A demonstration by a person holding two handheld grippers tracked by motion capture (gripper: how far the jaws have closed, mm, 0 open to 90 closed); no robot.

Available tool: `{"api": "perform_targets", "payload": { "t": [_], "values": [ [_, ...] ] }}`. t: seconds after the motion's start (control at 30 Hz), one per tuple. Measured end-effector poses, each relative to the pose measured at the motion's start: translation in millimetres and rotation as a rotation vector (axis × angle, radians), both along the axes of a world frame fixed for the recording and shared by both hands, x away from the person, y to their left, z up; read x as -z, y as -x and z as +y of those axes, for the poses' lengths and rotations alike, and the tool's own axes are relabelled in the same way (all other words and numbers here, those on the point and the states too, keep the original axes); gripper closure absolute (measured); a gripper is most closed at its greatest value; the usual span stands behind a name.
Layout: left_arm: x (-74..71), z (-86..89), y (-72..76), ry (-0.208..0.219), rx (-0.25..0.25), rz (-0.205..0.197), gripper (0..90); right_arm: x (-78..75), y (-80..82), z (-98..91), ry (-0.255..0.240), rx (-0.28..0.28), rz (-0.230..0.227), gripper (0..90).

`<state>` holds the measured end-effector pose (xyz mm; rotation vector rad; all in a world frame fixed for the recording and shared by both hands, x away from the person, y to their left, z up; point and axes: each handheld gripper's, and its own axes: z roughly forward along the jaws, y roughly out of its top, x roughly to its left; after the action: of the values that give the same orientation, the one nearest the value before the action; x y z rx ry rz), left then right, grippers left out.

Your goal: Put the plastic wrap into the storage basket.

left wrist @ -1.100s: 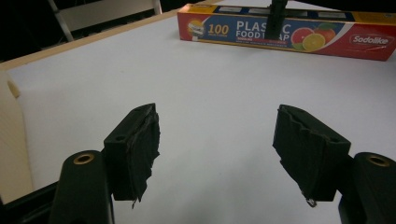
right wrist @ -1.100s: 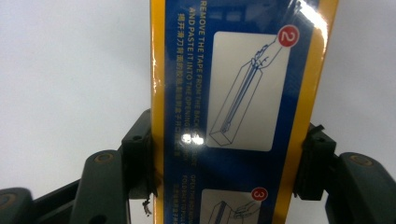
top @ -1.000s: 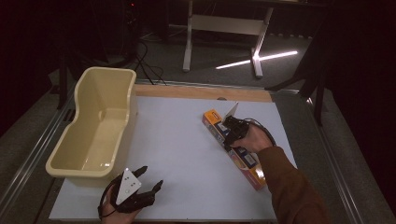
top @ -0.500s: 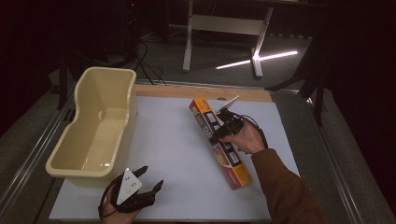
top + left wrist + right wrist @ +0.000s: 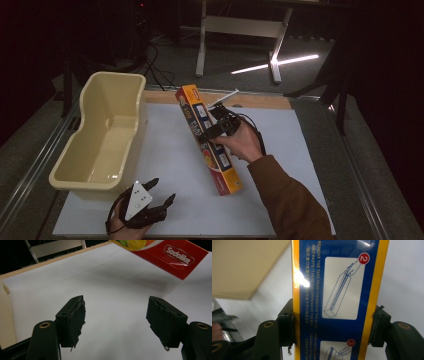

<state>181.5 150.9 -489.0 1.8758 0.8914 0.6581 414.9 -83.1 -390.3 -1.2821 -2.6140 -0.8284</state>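
Observation:
A long orange and blue box [image 5: 207,137] hangs tilted above the white table top, its far end raised toward the tub. My right gripper [image 5: 216,129] is shut on its middle; in the right gripper view both black pads press the box's [image 5: 337,300] yellow edges, over printed instruction pictures. My left gripper [image 5: 150,197] rests at the table's near left edge, open with nothing between its fingers [image 5: 72,320]. Its view looks across the white sheet, with a red end of the box [image 5: 172,257] at the upper right.
A cream plastic tub [image 5: 102,137] stands on the left of the white sheet [image 5: 165,165], just beyond my left gripper. A wooden strip [image 5: 260,100] borders the far edge. Metal rails run along both sides. Dark floor and a table frame [image 5: 240,30] lie beyond.
My right gripper has lifted the box off the table and carried it left, toward the tub, with its far end tipping up. The left gripper has stayed put.

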Motion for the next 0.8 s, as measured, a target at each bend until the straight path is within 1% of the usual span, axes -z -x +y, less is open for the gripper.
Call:
{"api": "perform_targets", "payload": {
  "t": [0.07, 0.1, 0.13, 0.2, 0.43, 0.5, 0.67, 0.73, 0.8],
  "values": [
    [-0.1, 0.1, 0.3, 0.001, 0.0, 0.0, 31.2, -4.8, -0.8, 6.9, -0.026, 0.003, 0.01, 39.1],
    [-0.1, 0.1, 0.3, 0.001, 0.0, 0.0, 31.2, -4.8, -0.8, 6.9, -0.026, 0.003, 0.01, 39.1],
    [-0.1, -0.1, 0.6, 0.003, 0.0, -0.001, 31.2, -6.9, -1.1, 10.2, -0.04, 0.006, 0.008, 39.1],
    [0.0, -0.6, 0.9, 0.006, 0.001, -0.002, 31.2, -12.8, -1.9, 19.5, -0.066, 0.01, 0.011, 39.1],
    [-0.1, -1.4, 2.1, 0.007, 0.005, -0.003, 31.2, -21.2, -6.2, 40.4, -0.11, 0.012, 0.021, 39.1],
    [-0.1, -0.9, 2.8, 0.008, 0.004, -0.002, 31.2, -21.2, -9.0, 43.9, -0.135, 0.024, 0.033, 39.1],
    [-0.8, 0.6, 6.4, 0.014, 0.006, -0.004, 31.2, -20.2, -16.4, 50.4, -0.205, 0.059, 0.082, 39.1],
    [-0.1, 1.1, 7.6, 0.016, 0.003, -0.002, 31.3, -20.2, -18.7, 53.0, -0.224, 0.064, 0.097, 39.1],
    [0.7, 1.3, 9.0, 0.019, 0.0, 0.003, 31.2, -19.1, -22.3, 55.6, -0.257, 0.068, 0.136, 39.1]
  ]
}}
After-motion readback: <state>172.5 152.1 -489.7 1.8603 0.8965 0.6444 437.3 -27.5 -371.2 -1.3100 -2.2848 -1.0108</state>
